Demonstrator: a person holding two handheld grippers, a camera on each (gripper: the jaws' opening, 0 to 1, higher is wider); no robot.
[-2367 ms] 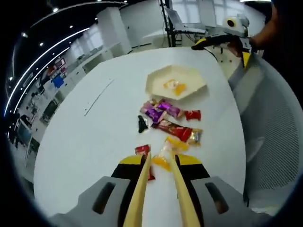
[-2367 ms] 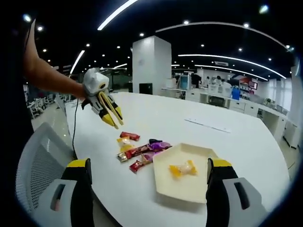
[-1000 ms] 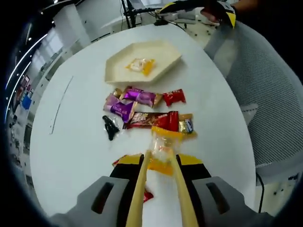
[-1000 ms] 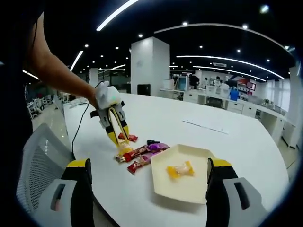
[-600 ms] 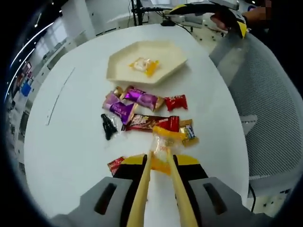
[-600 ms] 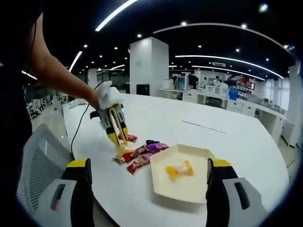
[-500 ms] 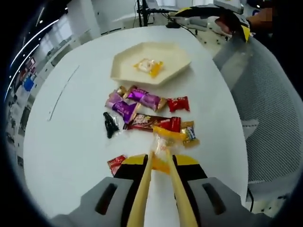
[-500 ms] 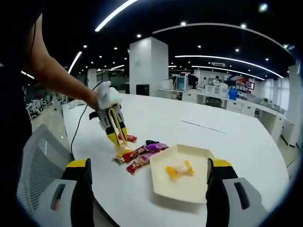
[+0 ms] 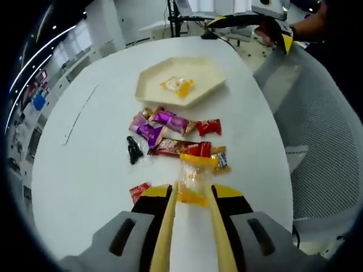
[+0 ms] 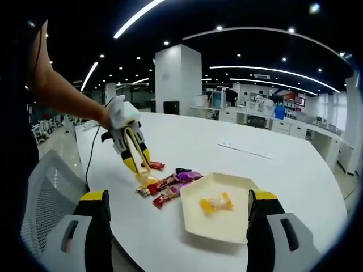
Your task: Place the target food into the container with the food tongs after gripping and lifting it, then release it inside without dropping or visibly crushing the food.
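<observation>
In the left gripper view a tray [image 9: 201, 71] sat on the far part of the surface [image 9: 85, 147] with one wrapped sweet [image 9: 177, 85] in it, and a cluster of wrapped sweets [image 9: 176, 133] lay between the tray and the left gripper [image 9: 190, 190] — one stray packet [image 9: 138, 191] apart on its left. A candy [image 9: 194, 177] sat between the tong tips at the near edge of that cluster, and a mesh chair [image 9: 317, 141] stood beside the surface on the right. In the right gripper view the tray [image 10: 227, 224] lay nearest, the cluster [image 10: 170, 184] beyond it to the left — the left gripper [image 10: 143, 173] over its far end.
</observation>
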